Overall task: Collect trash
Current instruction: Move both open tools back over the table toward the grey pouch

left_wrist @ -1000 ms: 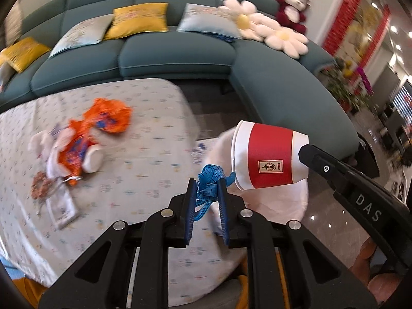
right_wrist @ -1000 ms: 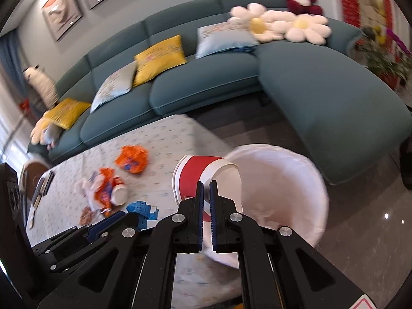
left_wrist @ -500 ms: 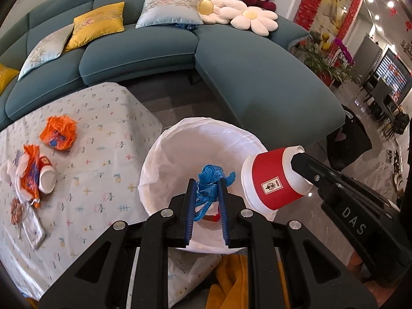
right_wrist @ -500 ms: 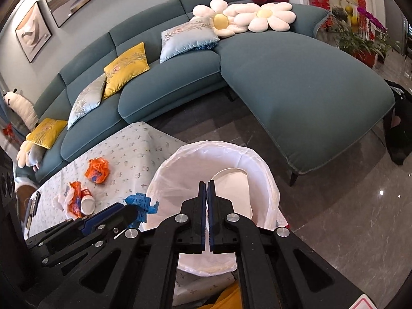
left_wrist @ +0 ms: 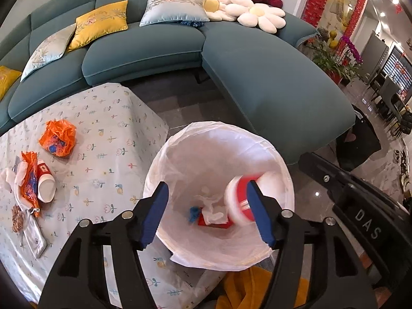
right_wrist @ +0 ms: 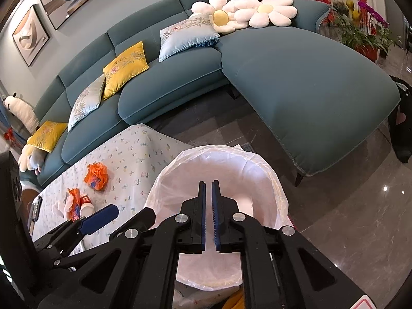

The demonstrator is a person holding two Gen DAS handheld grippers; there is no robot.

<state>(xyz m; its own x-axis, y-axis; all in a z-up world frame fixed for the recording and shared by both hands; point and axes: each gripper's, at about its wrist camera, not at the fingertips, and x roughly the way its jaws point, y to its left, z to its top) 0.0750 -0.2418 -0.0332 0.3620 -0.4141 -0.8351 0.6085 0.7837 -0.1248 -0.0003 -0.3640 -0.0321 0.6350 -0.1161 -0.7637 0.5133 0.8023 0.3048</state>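
My left gripper (left_wrist: 206,193) is wide open and empty above the white-lined trash bin (left_wrist: 280,166). Inside the bin lie a red and white paper cup (left_wrist: 238,200), blurred, a blue wrapper scrap (left_wrist: 193,213) and white tissue (left_wrist: 215,212). My right gripper (right_wrist: 208,182) hangs over the same bin (right_wrist: 275,180) with its jaws a narrow gap apart and nothing between them. On the table (left_wrist: 110,139) remain an orange wrapper (left_wrist: 58,141), a second red cup (left_wrist: 45,180) with orange and white litter, and a silver packet (left_wrist: 36,239).
A teal sectional sofa (left_wrist: 270,82) with cushions curves behind the table and bin. Tiled floor (right_wrist: 347,206) lies to the right. A yellow cloth (left_wrist: 247,291) lies below the bin. Plants (right_wrist: 360,33) stand at the far right.
My left gripper opened and the blue wrapper dropped into the bin. My right gripper parted slightly and the red cup fell into the bin.
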